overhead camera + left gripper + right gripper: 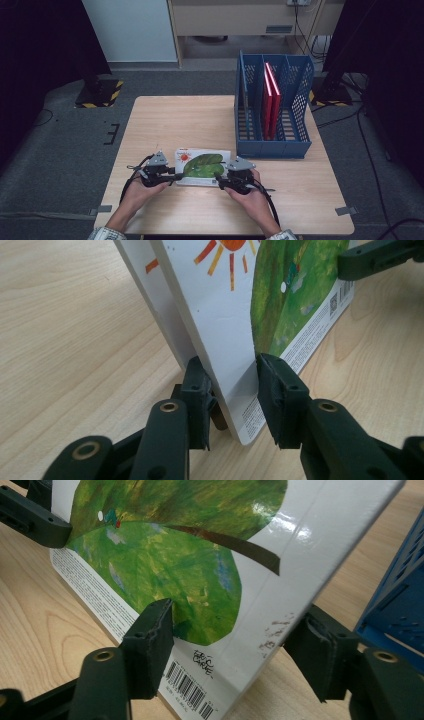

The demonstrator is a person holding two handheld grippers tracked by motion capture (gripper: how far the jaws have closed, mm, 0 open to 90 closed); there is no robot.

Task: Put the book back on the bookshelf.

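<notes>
- Nearest the table's (165,220) front edge, the person's two forearms come in, each hand wrapped around a gripper.
- The left gripper (172,176) sits left of centre near the front edge; in its own view (232,390) both pads press the left end of the picture book (202,166), one on each face, so it is clamped on the book.
- The right gripper (220,181) is at the book's right end. In its own view (235,645) one jaw lies against the green cover; the other stands under the spine side, and whether that pad touches I cannot tell. The book lies between its half-closed jaws.
- The picture book, white with a green leaf and an orange sun, is in the middle of the table's front half, between the two grippers; the left gripper view shows it tilted, that end lifted off the wood.
- Farther back, at the right rear corner, stands a blue file rack (272,145) with two red books (270,97) upright in a middle slot, well apart from the picture book.
</notes>
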